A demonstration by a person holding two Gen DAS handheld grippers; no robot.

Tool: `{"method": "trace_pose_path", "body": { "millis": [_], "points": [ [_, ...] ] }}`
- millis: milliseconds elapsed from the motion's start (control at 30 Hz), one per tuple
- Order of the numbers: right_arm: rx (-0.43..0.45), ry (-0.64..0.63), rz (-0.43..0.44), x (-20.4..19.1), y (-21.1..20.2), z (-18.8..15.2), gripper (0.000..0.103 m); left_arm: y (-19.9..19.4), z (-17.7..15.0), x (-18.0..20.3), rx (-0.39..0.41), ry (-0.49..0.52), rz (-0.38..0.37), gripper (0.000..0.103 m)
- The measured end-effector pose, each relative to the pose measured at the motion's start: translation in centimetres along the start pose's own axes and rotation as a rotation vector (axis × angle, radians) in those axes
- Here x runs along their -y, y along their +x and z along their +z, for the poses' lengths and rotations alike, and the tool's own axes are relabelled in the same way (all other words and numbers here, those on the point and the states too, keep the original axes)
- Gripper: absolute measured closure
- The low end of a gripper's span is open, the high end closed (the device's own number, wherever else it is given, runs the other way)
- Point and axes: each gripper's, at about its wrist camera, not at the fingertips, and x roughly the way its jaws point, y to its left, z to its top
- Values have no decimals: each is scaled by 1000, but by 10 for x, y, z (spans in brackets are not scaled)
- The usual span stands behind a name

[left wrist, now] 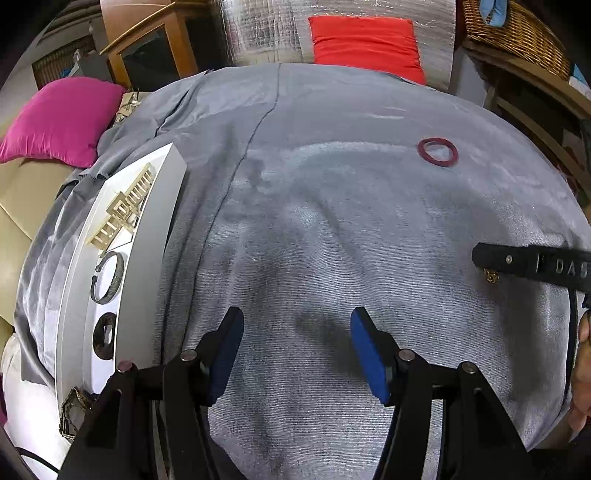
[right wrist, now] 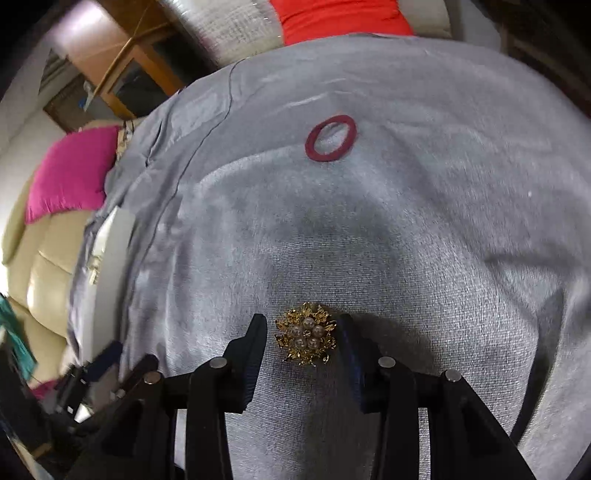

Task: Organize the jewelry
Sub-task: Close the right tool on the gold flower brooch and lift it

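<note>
A gold brooch with pearls (right wrist: 306, 334) lies on the grey cloth between the fingers of my right gripper (right wrist: 303, 332); the jaws stand open around it, the right finger close against it. A dark red ring-shaped bangle (right wrist: 331, 138) lies farther back on the cloth and also shows in the left wrist view (left wrist: 437, 151). My left gripper (left wrist: 297, 332) is open and empty above the cloth. The right gripper's finger (left wrist: 532, 264) enters the left wrist view at the right, the brooch (left wrist: 491, 275) just under it. A white tray (left wrist: 168, 206) at the left holds jewelry.
In the tray lie a gold comb-like piece (left wrist: 123, 205), a dark open bangle (left wrist: 109, 273), a dark ring (left wrist: 104, 334) and a metallic piece (left wrist: 75, 408). A pink cushion (left wrist: 61, 120) sits at far left, a red cushion (left wrist: 365, 42) at the back, a wicker basket (left wrist: 517, 33) at back right.
</note>
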Motion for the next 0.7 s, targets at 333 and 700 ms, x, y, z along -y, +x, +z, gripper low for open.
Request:
{"method": "trace_pose_path", "body": {
  "millis": [333, 700],
  "points": [
    [69, -171, -134, -16, 0, -12, 58, 0, 2, -1, -8, -11, -18, 42],
    [118, -210, -153, -11, -15, -14, 74, 4, 3, 1, -15, -27, -19, 42]
  ]
}}
